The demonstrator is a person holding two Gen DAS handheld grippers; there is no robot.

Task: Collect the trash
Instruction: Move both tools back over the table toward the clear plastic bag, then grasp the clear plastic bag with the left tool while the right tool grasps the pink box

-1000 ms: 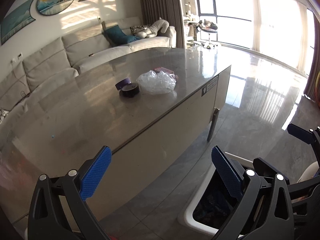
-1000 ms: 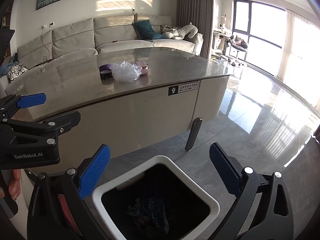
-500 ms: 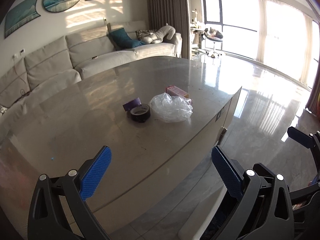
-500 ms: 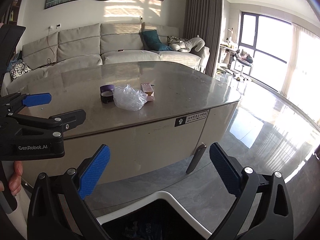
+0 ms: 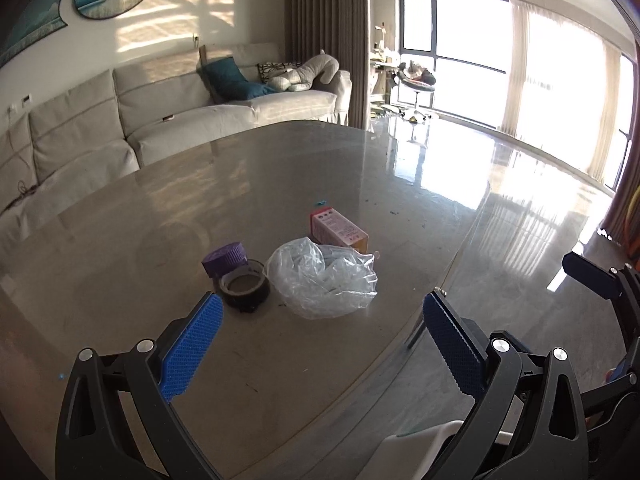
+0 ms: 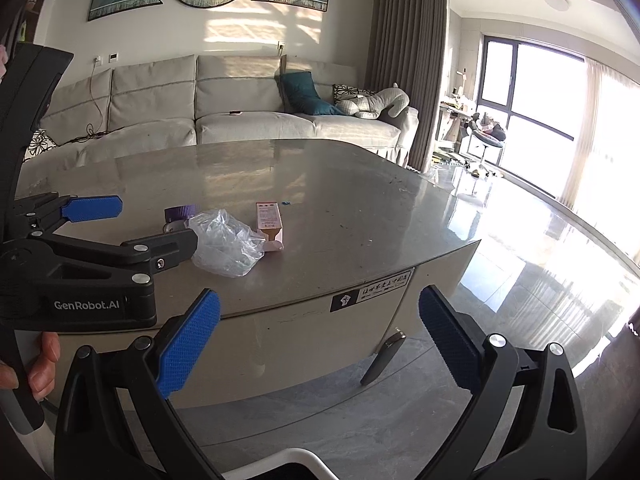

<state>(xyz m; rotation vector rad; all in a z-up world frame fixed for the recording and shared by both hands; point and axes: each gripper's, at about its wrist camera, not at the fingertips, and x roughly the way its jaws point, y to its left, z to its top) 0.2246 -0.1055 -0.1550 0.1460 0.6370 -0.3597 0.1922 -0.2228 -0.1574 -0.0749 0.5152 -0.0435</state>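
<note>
Your left gripper (image 5: 320, 344) is spread wide with nothing in it, held over the near part of the table (image 5: 120, 248). Your right gripper (image 6: 320, 336) is also wide and empty, off the table edge, above the floor. Trash sits in one cluster mid-table: crumpled clear plastic bag (image 5: 322, 280), black tape roll (image 5: 244, 290) touching its left side, purple cap (image 5: 224, 258) just behind the roll, pink carton (image 5: 338, 234) lying flat behind the bag. White bin rim (image 6: 288, 460) shows at the bottom of the right view; its contents are cropped out, so can't tell.
</note>
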